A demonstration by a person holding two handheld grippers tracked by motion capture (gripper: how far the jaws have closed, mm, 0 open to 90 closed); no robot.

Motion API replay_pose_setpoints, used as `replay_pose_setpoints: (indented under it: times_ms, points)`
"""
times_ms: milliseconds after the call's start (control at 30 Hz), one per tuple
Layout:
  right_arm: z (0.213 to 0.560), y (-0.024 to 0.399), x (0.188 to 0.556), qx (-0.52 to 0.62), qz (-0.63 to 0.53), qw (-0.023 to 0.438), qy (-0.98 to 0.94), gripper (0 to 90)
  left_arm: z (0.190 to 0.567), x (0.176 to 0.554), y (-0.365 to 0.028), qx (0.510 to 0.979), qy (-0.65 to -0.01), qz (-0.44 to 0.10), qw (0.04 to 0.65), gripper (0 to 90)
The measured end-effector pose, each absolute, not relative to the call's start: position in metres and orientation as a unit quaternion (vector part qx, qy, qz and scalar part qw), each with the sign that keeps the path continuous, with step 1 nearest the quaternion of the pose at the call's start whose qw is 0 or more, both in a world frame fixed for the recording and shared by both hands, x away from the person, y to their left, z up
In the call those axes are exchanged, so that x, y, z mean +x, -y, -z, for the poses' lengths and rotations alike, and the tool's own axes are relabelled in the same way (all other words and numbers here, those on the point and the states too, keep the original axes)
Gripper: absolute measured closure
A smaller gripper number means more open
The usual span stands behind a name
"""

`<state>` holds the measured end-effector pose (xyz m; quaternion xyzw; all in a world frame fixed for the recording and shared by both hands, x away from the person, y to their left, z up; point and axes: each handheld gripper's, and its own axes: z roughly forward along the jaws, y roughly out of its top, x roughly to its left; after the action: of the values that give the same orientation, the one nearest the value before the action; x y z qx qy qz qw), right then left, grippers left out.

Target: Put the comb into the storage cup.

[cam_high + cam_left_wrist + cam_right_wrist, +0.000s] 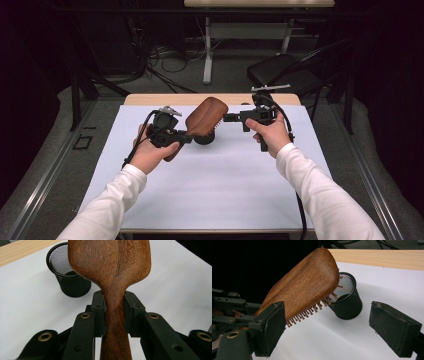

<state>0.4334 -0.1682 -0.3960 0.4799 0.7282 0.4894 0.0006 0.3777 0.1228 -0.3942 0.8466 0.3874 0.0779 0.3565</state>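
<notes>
The left gripper (186, 136) has its jaws clamped on the narrow neck of a wooden hairbrush (205, 117), just below where the handle widens into the head. Gripping there, at the slimmest part, lets the pads close from both sides, as the left gripper view shows, with the wood (113, 290) running straight up between them. Held this way, the broad head stands out beyond the jaws and tilts over a black mesh cup (204, 137) on the tabletop (225, 185), bristles facing down towards the cup's mouth. That pose suggests the brush is being steered into the cup or held over it.

The right gripper (231, 118) has its jaws apart, nothing between them. In the right gripper view the brush head (307, 282) lies past the left-hand jaw and the cup (347, 300) sits in the gap ahead, between both jaws but well beyond them. The bristles (312, 310) hang just above the cup's rim. The open jaws pointing at the brush tip look ready to steady or take it, though they touch nothing yet.
</notes>
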Motion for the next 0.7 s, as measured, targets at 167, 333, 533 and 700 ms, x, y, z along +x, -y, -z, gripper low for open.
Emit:
replay_pose_setpoints:
  times_ms: [167,333,533,700]
  points:
    - [0.397,0.168,0.435,0.485,-0.495,-0.009,-0.721,13.8,0.395,0.377,-0.121,0.846,-0.386,-0.077,0.359,72.6]
    - [0.398,0.167,0.436,0.486,-0.499,-0.017,-0.717,13.9,0.396,0.376,-0.119,0.847,-0.384,-0.075,0.361,72.6]
    - [0.400,0.164,0.437,0.483,-0.508,-0.025,-0.713,13.9,0.398,0.374,-0.114,0.847,-0.379,-0.073,0.367,72.6]
    - [0.401,0.163,0.438,0.486,-0.510,-0.033,-0.709,14.0,0.399,0.373,-0.111,0.842,-0.378,-0.069,0.378,72.6]
